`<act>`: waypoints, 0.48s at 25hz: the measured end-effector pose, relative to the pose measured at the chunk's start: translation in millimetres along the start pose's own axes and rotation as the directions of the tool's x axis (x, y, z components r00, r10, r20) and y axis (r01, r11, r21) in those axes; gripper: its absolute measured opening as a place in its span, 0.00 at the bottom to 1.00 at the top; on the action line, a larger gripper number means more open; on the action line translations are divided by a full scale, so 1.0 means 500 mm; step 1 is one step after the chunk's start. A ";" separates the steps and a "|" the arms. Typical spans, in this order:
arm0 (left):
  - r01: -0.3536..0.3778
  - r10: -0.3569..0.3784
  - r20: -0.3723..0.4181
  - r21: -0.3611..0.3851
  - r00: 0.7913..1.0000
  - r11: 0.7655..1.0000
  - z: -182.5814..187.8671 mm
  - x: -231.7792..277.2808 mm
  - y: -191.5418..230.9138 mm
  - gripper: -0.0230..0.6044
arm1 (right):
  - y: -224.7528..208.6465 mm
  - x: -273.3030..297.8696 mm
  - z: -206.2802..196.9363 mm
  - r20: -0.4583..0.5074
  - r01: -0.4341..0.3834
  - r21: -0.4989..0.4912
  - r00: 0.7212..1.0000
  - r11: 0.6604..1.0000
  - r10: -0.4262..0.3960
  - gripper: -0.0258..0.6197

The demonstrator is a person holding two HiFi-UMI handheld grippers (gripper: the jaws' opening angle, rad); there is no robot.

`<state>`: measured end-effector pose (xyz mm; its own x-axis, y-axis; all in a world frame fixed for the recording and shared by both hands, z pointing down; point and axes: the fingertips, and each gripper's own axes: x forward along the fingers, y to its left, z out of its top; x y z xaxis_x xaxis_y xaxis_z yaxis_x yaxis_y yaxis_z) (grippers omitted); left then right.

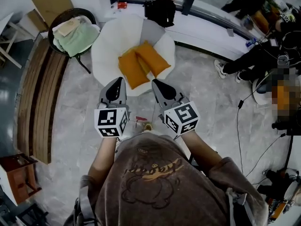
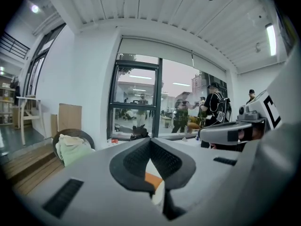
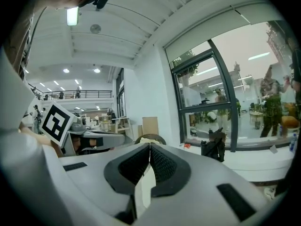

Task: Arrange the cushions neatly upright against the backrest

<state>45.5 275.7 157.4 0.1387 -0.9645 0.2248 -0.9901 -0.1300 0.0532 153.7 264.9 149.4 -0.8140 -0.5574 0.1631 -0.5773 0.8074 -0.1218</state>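
Two orange fabric cushions are lying on the round white armchair. The left gripper and right gripper are hovering near it, jaws together, empty.

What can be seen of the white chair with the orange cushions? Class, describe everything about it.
The white chair is a round, tub-shaped seat that looks padded in pale fabric, its curved back toward the window side. It stands on the grey marbled floor, close to a dark basket of cloths. Two orange cushions lie flat on its seat, side by side and touching, not upright against the back.
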 end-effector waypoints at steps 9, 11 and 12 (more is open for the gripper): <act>-0.055 0.054 -0.008 -0.016 0.998 0.998 0.009 0.038 0.034 0.04 | -0.041 0.056 0.004 -0.016 -0.048 0.007 0.999 0.999 0.048 0.07; -0.058 0.058 -0.009 -0.017 0.998 0.998 0.010 0.047 0.044 0.04 | -0.046 0.070 -0.001 -0.025 -0.051 0.008 0.998 0.999 0.052 0.07; -0.058 0.058 -0.009 -0.017 0.998 0.998 0.011 0.052 0.047 0.04 | -0.050 0.077 -0.002 -0.029 -0.052 0.009 0.998 0.999 0.053 0.07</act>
<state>25.6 246.4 159.2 0.0816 -0.9683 0.2362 -0.9959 -0.0701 0.0568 137.0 223.6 159.8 -0.8411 -0.5084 0.1847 -0.5345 0.8336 -0.1393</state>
